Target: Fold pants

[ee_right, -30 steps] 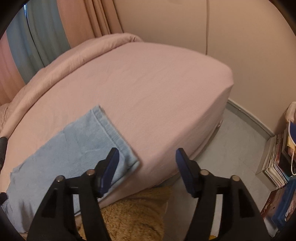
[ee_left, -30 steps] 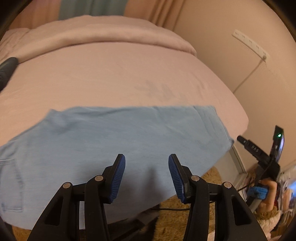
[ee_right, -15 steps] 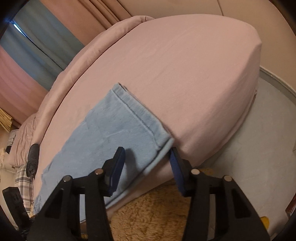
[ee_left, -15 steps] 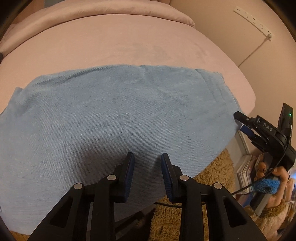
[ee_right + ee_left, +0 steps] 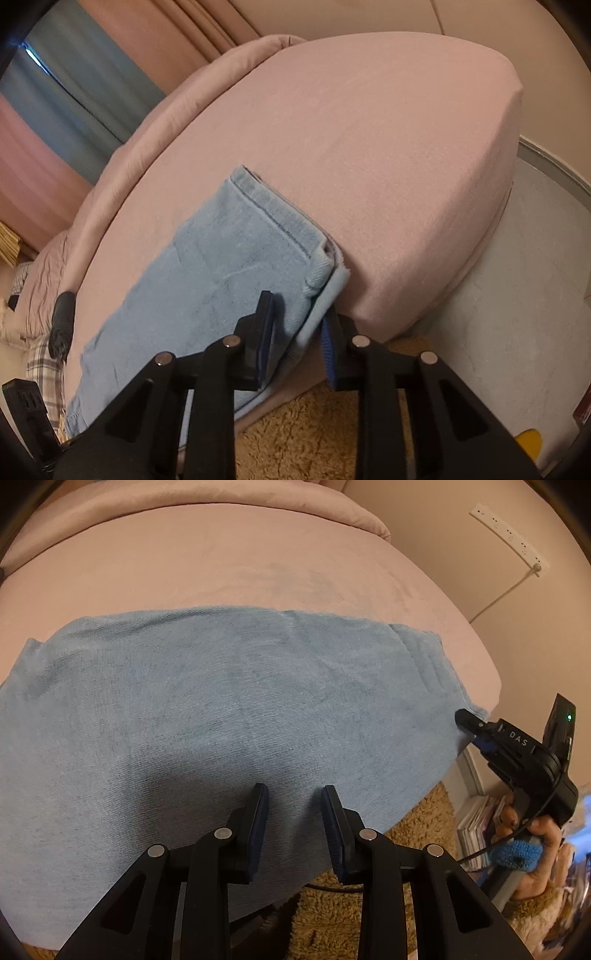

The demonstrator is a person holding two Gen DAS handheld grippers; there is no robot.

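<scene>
A wide bed (image 5: 258, 565) covered in a pale pink sheet fills most of both views, and everything else here is placed against it. Your light blue pants (image 5: 229, 709) lie flat across the near part of the bed, spread along its near edge, with the hemmed cuffs of the legs stacked at the end closest to the bed's rounded corner; some of the cloth hangs a little over the near edge. Pink and blue curtains (image 5: 74, 96) hang beyond the far side of the bed. A shaggy tan rug (image 5: 314, 435) covers the floor below the near edge, and a stack of magazines (image 5: 476, 830) stands on the floor past the corner. A white power strip (image 5: 508, 533) is fixed to the wall beyond the bed, its cord trailing down. Your left gripper (image 5: 293, 816) sits low over the middle of the pants at the near edge, its jaws partly apart with blue cloth lying under the gap; whether the pads press on it cannot be told. Your right gripper (image 5: 299, 332) is at the cuff end beside the bed's corner, its jaws closing, with the corner of the stacked cuffs between the blue pads (image 5: 327, 347).
</scene>
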